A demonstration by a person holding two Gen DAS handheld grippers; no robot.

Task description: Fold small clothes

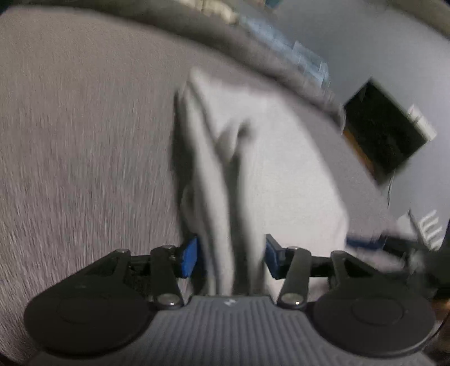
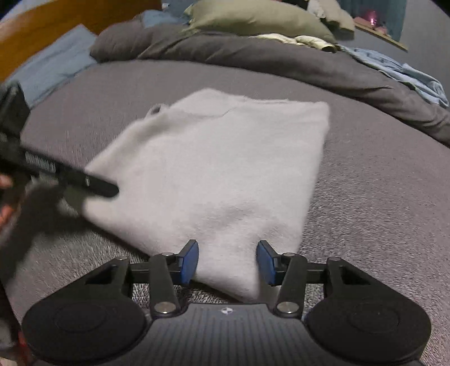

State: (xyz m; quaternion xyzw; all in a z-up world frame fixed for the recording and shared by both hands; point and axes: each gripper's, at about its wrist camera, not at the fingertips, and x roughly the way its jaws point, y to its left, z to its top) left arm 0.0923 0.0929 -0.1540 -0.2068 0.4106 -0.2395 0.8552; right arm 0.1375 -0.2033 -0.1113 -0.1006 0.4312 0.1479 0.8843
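A small white fuzzy garment (image 2: 213, 174) lies partly folded on the grey bed cover (image 2: 379, 197). In the left wrist view the garment (image 1: 267, 169) is blurred, and a bunched fold of it runs between the blue pads of my left gripper (image 1: 230, 256), whose jaws stand apart around it. My right gripper (image 2: 227, 259) is open, its blue pads on either side of the garment's near corner. The left gripper also shows in the right wrist view (image 2: 92, 185) at the garment's left edge. The right gripper shows blurred in the left wrist view (image 1: 365, 242).
A dark grey duvet (image 2: 253, 53) is bunched across the back of the bed, with an olive pillow (image 2: 253, 19) and light blue cloth (image 2: 399, 73) behind it. A wooden headboard (image 2: 56, 25) stands at the far left. A dark frame (image 1: 385, 129) hangs on the wall.
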